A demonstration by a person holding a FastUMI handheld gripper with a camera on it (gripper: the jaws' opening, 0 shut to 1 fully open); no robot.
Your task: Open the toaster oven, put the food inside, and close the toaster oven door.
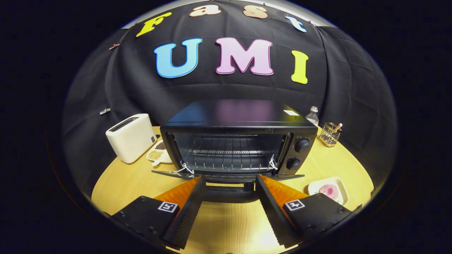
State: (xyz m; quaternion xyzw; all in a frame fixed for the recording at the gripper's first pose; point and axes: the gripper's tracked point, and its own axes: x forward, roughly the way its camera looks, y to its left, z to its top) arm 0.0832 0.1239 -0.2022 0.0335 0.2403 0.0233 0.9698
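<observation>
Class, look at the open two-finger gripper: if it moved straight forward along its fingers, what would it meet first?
Probably the black toaster oven's dropped-open door, just beyond the open gripper, with the wire rack and oven cavity behind it. Depth is uncertain; the fingers hold nothing.

The black toaster oven (pixel 240 141) stands on the wooden table, just ahead of the fingers. Its door (pixel 227 175) is folded down flat and open, with the handle (pixel 229 188) between the two fingertips. Inside, a wire rack (pixel 227 155) sits bare. The food, a pink round piece (pixel 329 191), lies on a small white tray (pixel 339 183) to the right of the oven.
</observation>
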